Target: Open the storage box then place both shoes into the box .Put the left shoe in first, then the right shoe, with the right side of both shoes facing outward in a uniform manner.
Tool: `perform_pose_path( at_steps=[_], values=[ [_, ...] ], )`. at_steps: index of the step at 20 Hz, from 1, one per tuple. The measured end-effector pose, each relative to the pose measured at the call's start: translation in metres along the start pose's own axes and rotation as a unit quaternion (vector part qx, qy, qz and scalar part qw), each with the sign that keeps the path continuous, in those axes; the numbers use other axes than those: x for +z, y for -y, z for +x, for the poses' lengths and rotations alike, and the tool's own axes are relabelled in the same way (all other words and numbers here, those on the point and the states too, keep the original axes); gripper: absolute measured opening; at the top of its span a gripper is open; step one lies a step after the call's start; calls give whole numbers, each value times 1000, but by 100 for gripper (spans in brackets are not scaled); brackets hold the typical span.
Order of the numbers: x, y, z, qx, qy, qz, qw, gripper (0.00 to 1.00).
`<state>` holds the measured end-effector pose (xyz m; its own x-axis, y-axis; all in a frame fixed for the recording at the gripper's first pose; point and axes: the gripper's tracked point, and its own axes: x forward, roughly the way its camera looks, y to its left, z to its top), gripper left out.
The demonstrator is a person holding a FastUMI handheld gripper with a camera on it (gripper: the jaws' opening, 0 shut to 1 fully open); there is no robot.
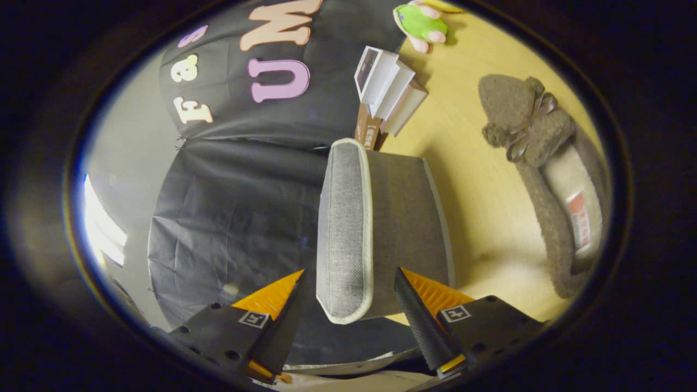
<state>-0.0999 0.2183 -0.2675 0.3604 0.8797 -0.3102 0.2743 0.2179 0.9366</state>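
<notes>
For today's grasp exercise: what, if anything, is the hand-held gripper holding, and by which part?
Nothing is held. The hand-held gripper is open, its fingers standing apart on either side of the grey storage box lid at its near edge, not pressing on it.

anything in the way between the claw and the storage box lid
Nothing visible. The lid edge sits between the open claw fingers, neither pressing it. The slipper lies aside on the table, apart from the storage box.

Dim warm light, window glare beside the cloth, fisheye-warped blurred edges.
</notes>
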Motion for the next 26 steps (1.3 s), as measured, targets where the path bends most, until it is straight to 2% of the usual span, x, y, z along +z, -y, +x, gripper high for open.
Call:
perform_pose_path(
  at_steps=[2, 9, 12, 16, 26],
  values=[
    [-6, -2, 11, 9, -16, 8, 1000, 98],
    [0, -16, 14, 35, -4, 12, 999, 21],
    [0, -22, 14, 23, 0, -28, 999, 6],
    [-4, -66, 6, 53, -3, -70, 996, 6],
    [-20, -158, 27, 56, -8, -153, 987, 6]
  ],
)
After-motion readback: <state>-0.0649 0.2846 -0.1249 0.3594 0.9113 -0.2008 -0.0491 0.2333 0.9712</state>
